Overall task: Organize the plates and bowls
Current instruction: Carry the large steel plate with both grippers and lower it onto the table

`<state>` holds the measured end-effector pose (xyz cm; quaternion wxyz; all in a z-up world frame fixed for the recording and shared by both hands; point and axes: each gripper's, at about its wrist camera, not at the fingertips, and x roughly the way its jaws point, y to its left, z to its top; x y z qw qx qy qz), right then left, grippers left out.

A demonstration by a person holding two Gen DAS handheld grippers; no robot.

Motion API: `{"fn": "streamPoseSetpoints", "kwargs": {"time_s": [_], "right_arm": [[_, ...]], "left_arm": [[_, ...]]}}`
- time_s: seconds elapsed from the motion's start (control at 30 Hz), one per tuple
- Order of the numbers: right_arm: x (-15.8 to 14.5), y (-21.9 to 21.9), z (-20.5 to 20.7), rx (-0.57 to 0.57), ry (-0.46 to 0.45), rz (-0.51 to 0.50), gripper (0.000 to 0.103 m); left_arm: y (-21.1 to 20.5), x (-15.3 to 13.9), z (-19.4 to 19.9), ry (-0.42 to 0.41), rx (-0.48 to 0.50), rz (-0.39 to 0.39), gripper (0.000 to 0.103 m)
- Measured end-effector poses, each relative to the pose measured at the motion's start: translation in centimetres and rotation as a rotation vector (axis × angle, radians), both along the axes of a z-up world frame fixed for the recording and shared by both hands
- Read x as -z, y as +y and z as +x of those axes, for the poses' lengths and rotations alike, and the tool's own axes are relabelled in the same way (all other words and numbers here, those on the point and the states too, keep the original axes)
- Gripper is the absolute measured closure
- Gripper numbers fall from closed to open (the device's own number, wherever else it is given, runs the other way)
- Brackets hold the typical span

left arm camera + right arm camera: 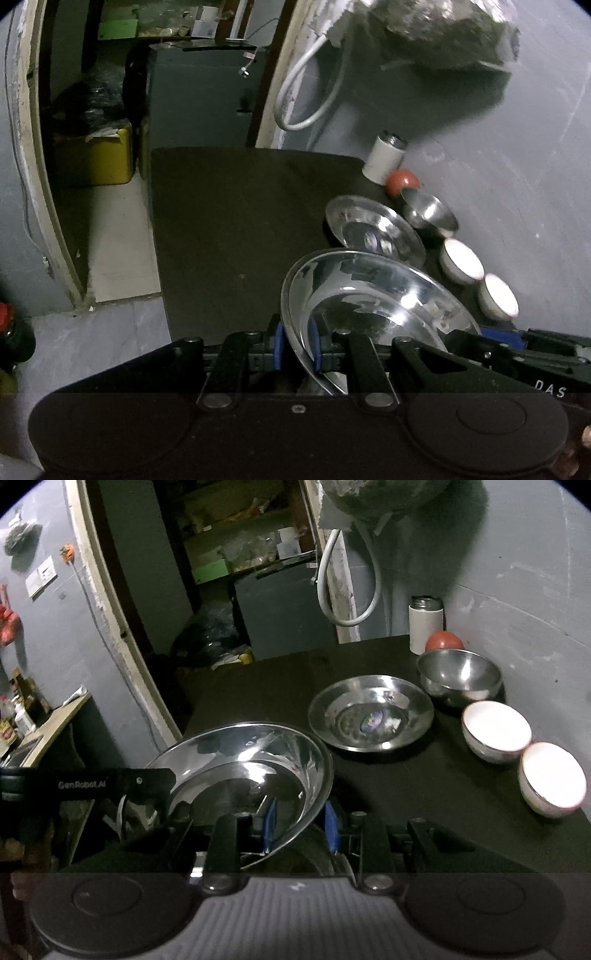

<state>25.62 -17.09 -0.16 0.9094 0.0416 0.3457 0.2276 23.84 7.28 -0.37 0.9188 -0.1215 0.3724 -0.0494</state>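
Gripping opposite rims, a large steel plate (251, 771) is held above the dark tabletop (424, 786) by the left tool (297, 345) and right tool (301, 827), both clamped narrow on it.

Glossy steel plate (258, 768), glazed white bowls (496, 731), matt table (258, 686)
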Motion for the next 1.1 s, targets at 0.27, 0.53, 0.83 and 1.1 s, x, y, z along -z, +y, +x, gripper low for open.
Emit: {"fn": "streamPoseSetpoints", "kwargs": {"time_s": [0.27, 0.53, 0.83, 1.1], "right_arm": [[0.8, -2.1, -2.9, -0.055, 0.028, -0.002, 0.072], [2.0, -2.7, -4.2, -0.101, 0.061, -0.009, 0.07], [2.4, -2.8, -4.4, -0.12, 0.073, -0.024, 0.069], [3.0, -2.6, -4.4, -0.123, 0.073, -0.057, 0.067]], "left_arm": [[-2.2, 1.1, -3.2, 0.056, 0.032, 0.076, 0.084], [-3.2, 1.5, -4.2, 0.079, 0.036, 0.124, 0.081], [-4.2, 2.1, -4.4, 0.116, 0.058, 0.171, 0.079], [-4.8, 2.8, -3.8, 0.126, 0.077, 0.214, 0.079]]}}
